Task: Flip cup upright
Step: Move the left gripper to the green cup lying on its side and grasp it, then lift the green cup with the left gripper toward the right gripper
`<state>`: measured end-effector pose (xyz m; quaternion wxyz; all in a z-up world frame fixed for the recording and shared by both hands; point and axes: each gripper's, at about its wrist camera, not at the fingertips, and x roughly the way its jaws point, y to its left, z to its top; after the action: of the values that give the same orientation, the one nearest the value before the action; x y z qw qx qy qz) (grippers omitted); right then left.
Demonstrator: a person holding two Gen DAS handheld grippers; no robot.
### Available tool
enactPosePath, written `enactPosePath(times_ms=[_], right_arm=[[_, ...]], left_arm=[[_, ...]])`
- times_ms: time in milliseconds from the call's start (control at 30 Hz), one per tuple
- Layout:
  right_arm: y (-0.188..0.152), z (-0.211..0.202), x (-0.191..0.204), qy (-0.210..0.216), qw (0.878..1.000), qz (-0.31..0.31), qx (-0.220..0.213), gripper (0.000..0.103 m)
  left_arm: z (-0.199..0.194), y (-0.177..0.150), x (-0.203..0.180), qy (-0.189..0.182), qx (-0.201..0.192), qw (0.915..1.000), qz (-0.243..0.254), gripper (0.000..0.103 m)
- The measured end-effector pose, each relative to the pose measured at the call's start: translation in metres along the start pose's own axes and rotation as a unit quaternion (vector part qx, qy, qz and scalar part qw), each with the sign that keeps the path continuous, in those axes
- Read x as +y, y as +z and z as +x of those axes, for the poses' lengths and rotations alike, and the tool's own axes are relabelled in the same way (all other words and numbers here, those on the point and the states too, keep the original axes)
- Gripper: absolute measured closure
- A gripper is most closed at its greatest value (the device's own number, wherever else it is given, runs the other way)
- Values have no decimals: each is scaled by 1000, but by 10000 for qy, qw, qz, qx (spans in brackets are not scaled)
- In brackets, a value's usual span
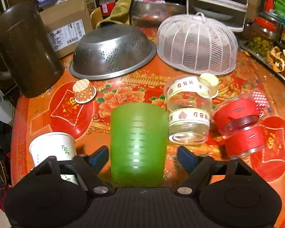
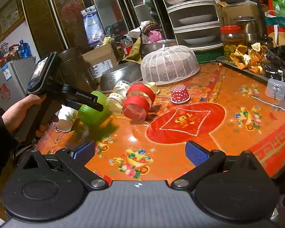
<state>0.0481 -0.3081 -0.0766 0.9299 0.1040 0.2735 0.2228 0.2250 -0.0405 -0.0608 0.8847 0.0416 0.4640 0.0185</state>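
This is a lived-in home dining or kitchen corner, crowded around a table (image 2: 209, 87) laid with a glossy orange-red floral oilcloth. At twelve o'clock on it sit an upturned steel colander (image 1: 112, 51) and a white mesh food cover (image 1: 197, 45), with a tiered dish rack (image 2: 193, 15) of bowls and plates behind and a red-lidded jar of pickled green fruit (image 2: 232, 41) toward one o'clock. Toward ten o'clock a small fridge (image 2: 11, 79), a blue water bottle (image 2: 24, 48) and a framed picture (image 2: 9, 17) on the wall add to the household look.
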Motion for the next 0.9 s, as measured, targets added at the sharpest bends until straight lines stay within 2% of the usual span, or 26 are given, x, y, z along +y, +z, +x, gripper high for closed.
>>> enactPosePath(times_ms=[67,267,467,567,733,800,900], right_arm=[[-1,-1,-1,17,10000,7,-9,1],[0,1,-2,52,10000,36,-2,1],[0,2,5,210,9998,-20,-24,1],[-1,2,8,298,9996,-13,-4,1],[-6,-2,10,460,9989,70,77,1],[-9,-2,11,501,9985,118,173,1],[-13,-1,11,602,9975,191,328,1]], left_arm=[[4,-1,2,46,54,10000,-67,34],[-3,-5,8,-137,10,9995,-274,34],[-48,-24,7,-356,-321,9986,-239,34],[-92,-46,8,-478,-632,9967,-158,34],[-163,-102,11,-734,-988,9921,-250,34],[-178,-126,9,-897,-1037,9898,-379,34],[-179,-157,3,-1234,-904,9859,-673,34]])
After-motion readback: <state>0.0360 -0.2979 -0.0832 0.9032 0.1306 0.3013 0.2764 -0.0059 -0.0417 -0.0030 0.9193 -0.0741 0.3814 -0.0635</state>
